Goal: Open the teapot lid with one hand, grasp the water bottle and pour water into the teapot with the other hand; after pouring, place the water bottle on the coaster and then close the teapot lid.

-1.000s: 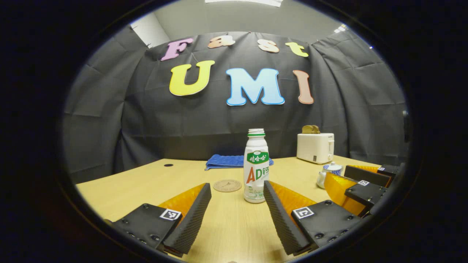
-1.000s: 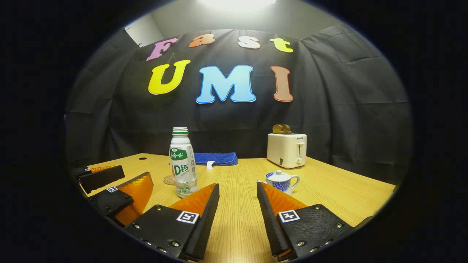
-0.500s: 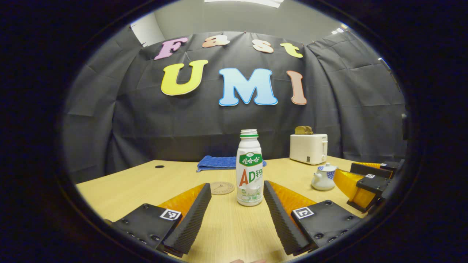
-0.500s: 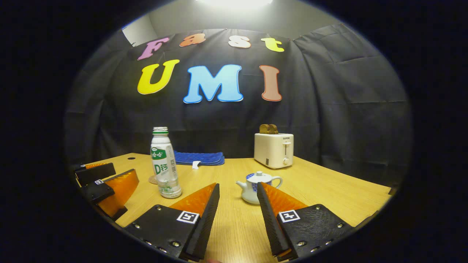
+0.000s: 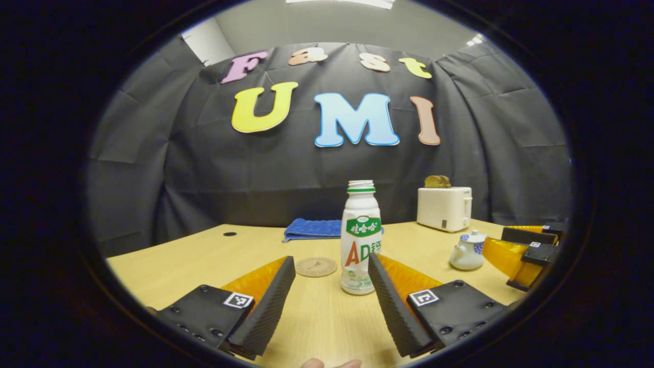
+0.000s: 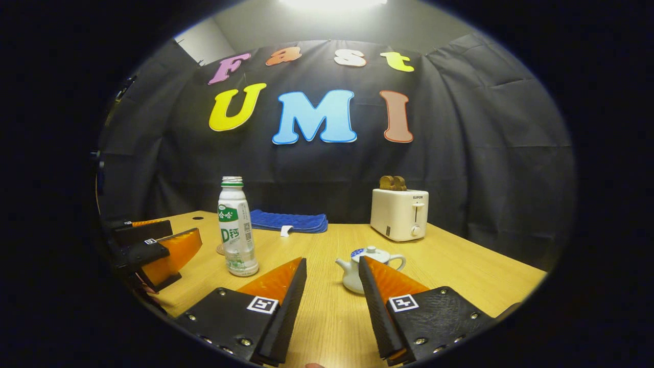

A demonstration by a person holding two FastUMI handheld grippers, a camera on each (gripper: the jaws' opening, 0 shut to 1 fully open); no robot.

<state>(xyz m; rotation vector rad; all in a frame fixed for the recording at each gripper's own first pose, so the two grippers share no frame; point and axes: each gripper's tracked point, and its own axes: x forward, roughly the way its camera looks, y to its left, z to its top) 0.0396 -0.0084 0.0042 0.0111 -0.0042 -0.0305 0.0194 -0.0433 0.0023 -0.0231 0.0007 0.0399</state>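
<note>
Both my claws are spread wide and hold nothing. My left claw (image 5: pixel 331 286) points at the water bottle (image 5: pixel 360 237), which stands upright on the desk (image 5: pixel 204 255) just ahead, near the right finger, with the round coaster (image 5: pixel 317 266) lying flat just beside it to the left. My right claw (image 6: pixel 332 286) faces the teapot (image 6: pixel 364 268), whose lid (image 6: pixel 371 251) is still on. The bottle is uncapped and looks like thin plastic with a glossy label, so I judge it light, a little squashy and apt to slip or tip; I would take it around the mid-body, at the label, and squeeze gently. The teapot looks like glazed ceramic, hard, slick and breakable; the lid's small knob is the only handhold, and I would pinch it squarely.
</note>
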